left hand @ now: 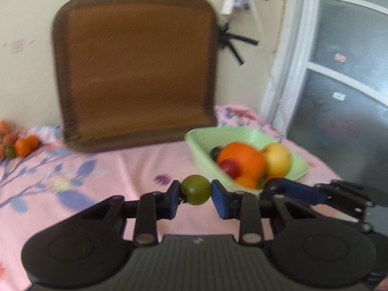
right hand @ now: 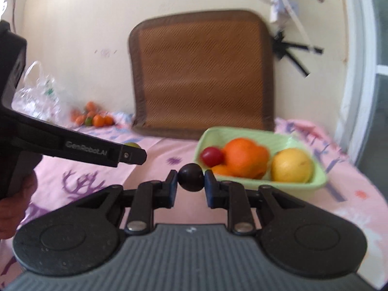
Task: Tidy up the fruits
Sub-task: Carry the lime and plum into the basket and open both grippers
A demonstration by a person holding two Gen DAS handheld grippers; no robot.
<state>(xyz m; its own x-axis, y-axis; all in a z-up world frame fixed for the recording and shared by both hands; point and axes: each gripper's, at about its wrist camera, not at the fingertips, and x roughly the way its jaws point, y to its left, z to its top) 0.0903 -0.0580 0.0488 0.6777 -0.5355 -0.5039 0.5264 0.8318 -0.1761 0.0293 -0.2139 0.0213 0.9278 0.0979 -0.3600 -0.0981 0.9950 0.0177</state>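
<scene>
1. The left gripper [left hand: 195,194] is clamped on a green fruit [left hand: 196,189], both blue pads pressed to its sides, held above the pink cloth [left hand: 135,167].
2. The right gripper [right hand: 190,180] is clamped on a dark plum [right hand: 191,177], held just short of the near left corner of the green tray [right hand: 320,179].
3. From the left wrist view, the right gripper's fingers reach in from the right, their tip just before the tray's near rim [left hand: 300,173].
4. From the right wrist view, the left gripper crosses in from the left, its tip well left of the tray, with bare cloth between them.
5. The tray holds an orange [right hand: 245,155], a yellow fruit [right hand: 291,165], a red plum [right hand: 211,156] and a smaller orange fruit [right hand: 220,169]; the left wrist view also shows a dark fruit [left hand: 214,151] at the back.
6. The tray's far half is bare, with sloped walls all round.
7. A brown cushion [left hand: 138,68] leans against the wall just behind the tray's far left corner.
8. A pile of small oranges [right hand: 97,118] lies far left near the wall, beside a clear plastic bag [right hand: 36,94], well apart from the tray.
9. Open cloth lies between the pile and the tray.
</scene>
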